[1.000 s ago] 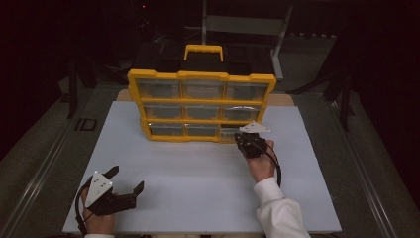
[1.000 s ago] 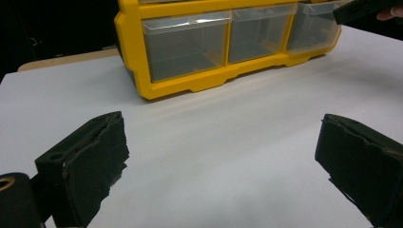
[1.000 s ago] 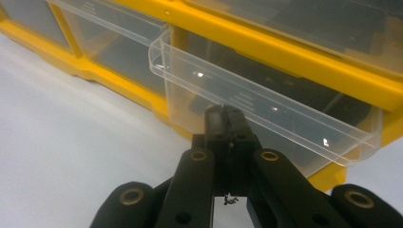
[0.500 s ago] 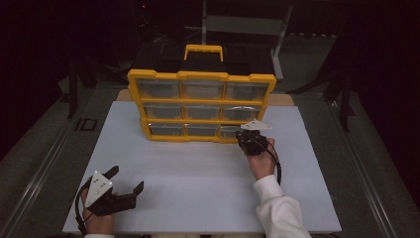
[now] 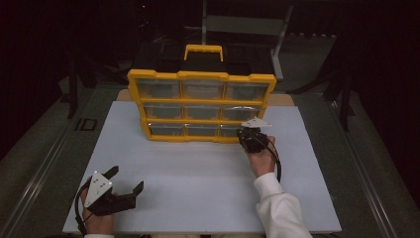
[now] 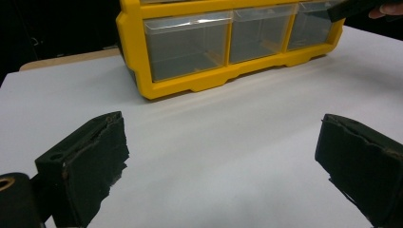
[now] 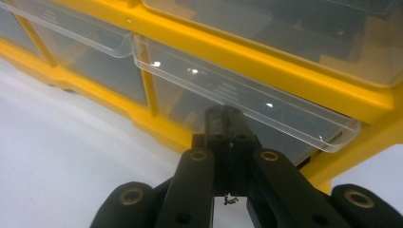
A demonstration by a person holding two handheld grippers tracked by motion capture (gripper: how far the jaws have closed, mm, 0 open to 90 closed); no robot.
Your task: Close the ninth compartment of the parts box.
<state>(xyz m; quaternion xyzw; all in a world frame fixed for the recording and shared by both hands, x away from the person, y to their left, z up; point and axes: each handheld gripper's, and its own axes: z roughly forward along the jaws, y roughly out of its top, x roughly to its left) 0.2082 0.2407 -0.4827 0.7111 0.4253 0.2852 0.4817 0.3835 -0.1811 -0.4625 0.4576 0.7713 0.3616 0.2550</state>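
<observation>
In the high view, a yellow organizer [image 5: 200, 106] with clear drawers in three rows of three stands upright at the far side of the white desk [image 5: 198, 183], its handle on top. The right hand-held gripper [image 5: 249, 135] reaches to the lower right drawer [image 5: 233, 130], its tips at the drawer front, with the hand [image 5: 261, 159] and a white sleeve [image 5: 280, 210] behind it. The left hand-held gripper [image 5: 128, 181] rests near the desk's front left corner, well apart from the organizer, its jaws spread wide with nothing between them.

In the left gripper view, the two black jaws stand far apart over bare desk [image 6: 214, 156]. The organizer [image 6: 199, 85] stands beyond, showing its bottom row of drawers, and the right hand-held gripper's tip [image 6: 354, 7] enters at the top right.

In the right gripper view, the right hand-held gripper [image 7: 228, 130] has its jaws pressed together, their tips just under the protruding lip of the clear drawer [image 7: 247, 97]. Whether they pinch that lip I cannot tell. The yellow frame [image 7: 294, 78] runs above the drawer.
</observation>
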